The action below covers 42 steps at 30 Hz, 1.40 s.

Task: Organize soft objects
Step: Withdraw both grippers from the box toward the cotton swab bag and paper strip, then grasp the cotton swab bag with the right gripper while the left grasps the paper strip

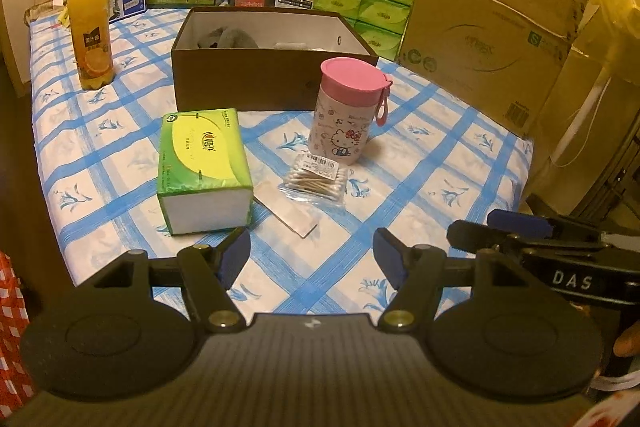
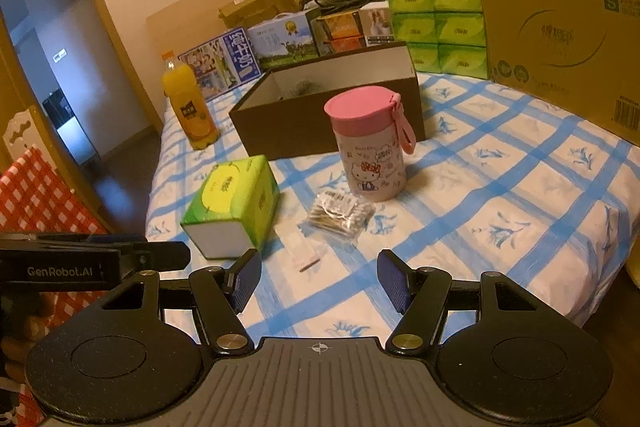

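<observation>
Blue-checked bed [image 1: 420, 131], cluttered. Landmark: dark open box [image 1: 272, 67], grey soft items already inside. Just in front of it: green tissue pack [image 1: 202, 167], pink-lidded cup [image 1: 346, 111], bag of cotton swabs [image 1: 316, 183]. Left tool [image 1: 312, 263] and right tool [image 2: 318, 283]: both wide, empty, short of everything. Advice: pinch the tissue pack across its narrow sides, gently.

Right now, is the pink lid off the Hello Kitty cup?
No: the pink lid sits closed on top of the cup, which stands upright on the checked cloth in front of the brown box.
</observation>
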Each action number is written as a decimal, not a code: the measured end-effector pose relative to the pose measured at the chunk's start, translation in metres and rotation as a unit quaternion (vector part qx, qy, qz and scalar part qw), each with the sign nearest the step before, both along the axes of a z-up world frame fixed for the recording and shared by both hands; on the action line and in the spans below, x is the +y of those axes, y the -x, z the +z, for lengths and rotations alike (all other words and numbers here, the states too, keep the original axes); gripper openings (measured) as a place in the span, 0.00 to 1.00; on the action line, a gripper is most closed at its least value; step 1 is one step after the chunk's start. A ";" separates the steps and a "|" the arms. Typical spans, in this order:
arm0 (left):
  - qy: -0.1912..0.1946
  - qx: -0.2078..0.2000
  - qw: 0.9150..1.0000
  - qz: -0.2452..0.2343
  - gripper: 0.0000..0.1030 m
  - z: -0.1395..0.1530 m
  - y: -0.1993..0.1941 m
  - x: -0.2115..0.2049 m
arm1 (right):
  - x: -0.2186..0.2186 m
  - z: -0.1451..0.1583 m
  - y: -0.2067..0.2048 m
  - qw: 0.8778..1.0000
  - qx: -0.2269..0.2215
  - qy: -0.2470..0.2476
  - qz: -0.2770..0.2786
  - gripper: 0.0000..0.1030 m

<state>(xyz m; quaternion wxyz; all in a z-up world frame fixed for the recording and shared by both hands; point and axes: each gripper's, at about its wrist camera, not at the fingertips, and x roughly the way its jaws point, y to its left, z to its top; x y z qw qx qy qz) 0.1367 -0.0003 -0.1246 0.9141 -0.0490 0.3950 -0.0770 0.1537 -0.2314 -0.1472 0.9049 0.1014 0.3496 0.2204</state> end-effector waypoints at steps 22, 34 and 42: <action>-0.028 0.035 0.999 0.020 0.59 -0.058 -0.040 -0.017 | 0.007 -0.054 -0.044 0.999 0.025 0.041 0.010 0.62; -0.047 0.060 0.997 0.035 0.53 -0.104 -0.078 -0.020 | 0.024 -0.098 -0.088 0.997 0.042 0.045 0.038 0.45; -0.057 0.065 0.996 0.034 0.49 -0.125 -0.096 -0.025 | 0.036 -0.122 -0.113 0.996 0.036 0.053 0.060 0.34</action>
